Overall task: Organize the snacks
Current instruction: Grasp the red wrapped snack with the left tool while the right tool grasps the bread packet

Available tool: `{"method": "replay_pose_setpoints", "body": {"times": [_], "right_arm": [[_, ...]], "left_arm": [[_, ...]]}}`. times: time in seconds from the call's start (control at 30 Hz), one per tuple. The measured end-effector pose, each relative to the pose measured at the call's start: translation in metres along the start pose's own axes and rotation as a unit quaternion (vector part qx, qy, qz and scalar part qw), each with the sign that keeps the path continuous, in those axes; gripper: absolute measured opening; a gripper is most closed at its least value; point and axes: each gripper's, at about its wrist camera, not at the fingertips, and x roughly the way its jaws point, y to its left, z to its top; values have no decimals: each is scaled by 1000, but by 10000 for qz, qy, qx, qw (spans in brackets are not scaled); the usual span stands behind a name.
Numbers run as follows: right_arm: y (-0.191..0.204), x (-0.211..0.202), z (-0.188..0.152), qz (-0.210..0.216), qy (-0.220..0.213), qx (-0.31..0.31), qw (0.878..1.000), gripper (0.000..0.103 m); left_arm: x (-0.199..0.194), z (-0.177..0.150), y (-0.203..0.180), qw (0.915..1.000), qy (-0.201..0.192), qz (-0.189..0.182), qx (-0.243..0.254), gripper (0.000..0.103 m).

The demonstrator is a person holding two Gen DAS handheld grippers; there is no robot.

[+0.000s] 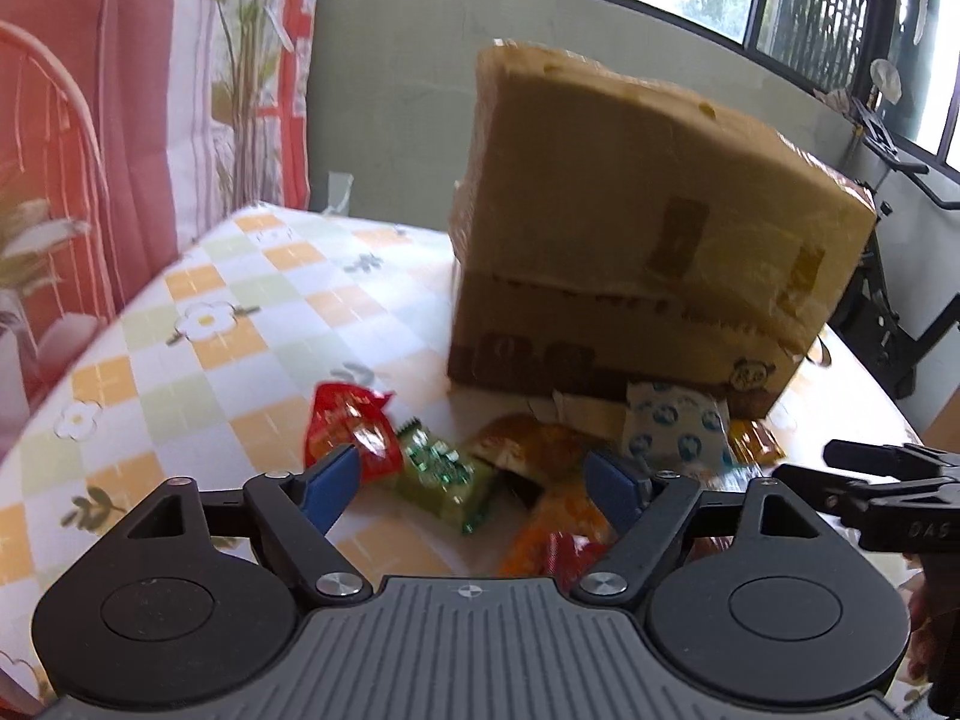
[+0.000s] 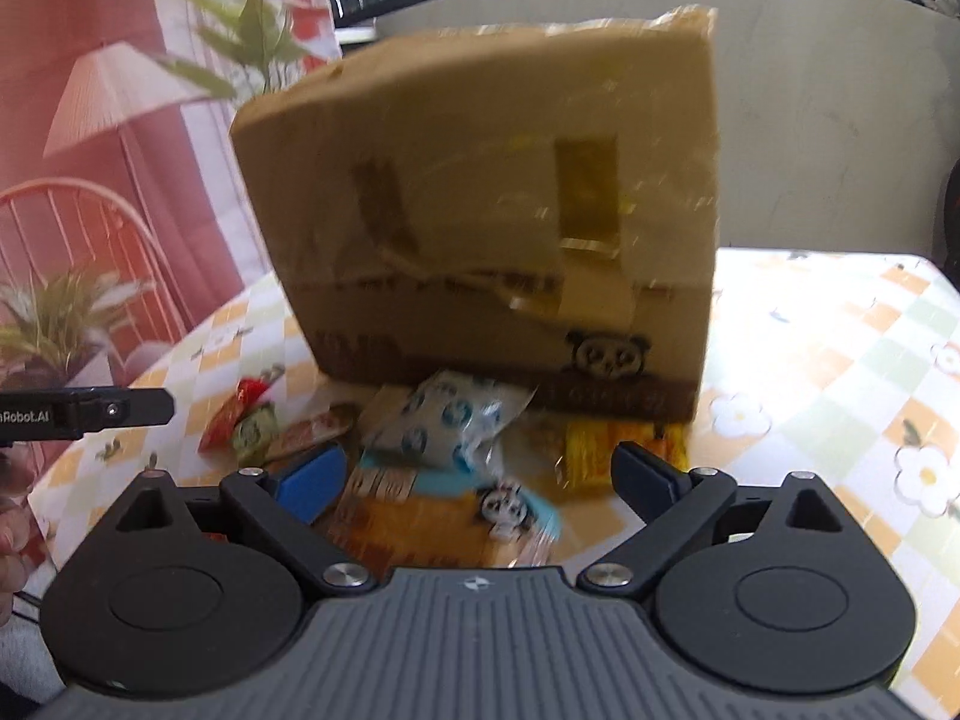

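Left gripper (image 1: 474,477) stands with its blue fingers (image 1: 333,480) spread apart and nothing between them, poised low over a scatter of snacks on the checked tablecloth (image 1: 240,324). In the left wrist view a red packet (image 1: 348,429) lies at 11 o'clock of the finger gap, touching a green packet (image 1: 444,474) at 12 o'clock; an orange wrapper (image 1: 540,450) sits at 1 o'clock, and a white packet with blue dots (image 1: 675,429) leans against the foot of the cardboard box (image 1: 630,210) at 2 o'clock. The box stands on the table just behind the snacks, its outline blurred. Right gripper (image 2: 480,474) likewise has its fingers (image 2: 315,477) apart and unloaded. In the right wrist view the dotted white packet sits at 12 o'clock, a yellow packet (image 2: 600,450) at 1 o'clock touching the box base, and a panda-printed packet (image 2: 444,516) directly below the gap. Whether any finger touches a packet cannot be told
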Motion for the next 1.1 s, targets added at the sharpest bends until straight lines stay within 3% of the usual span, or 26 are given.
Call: {"method": "replay_pose_setpoints", "body": {"times": [0.17,0.63,0.87,1.1], "right_arm": [[11,8,-8,108,147,-122,9998,96],[29,38,-21,-150,670,-592,9959,101],[21,26,-27,-75,550,-784,9954,81],[6,12,-35,-260,337,-677,9968,79]], "left_arm": [[3,-8,-3,9998,118,-157,41,78],[12,-20,-16,9982,412,-399,188,71],[17,-28,-30,9946,613,-747,387,58],[23,-34,-46,9916,849,-787,581,57]]}}
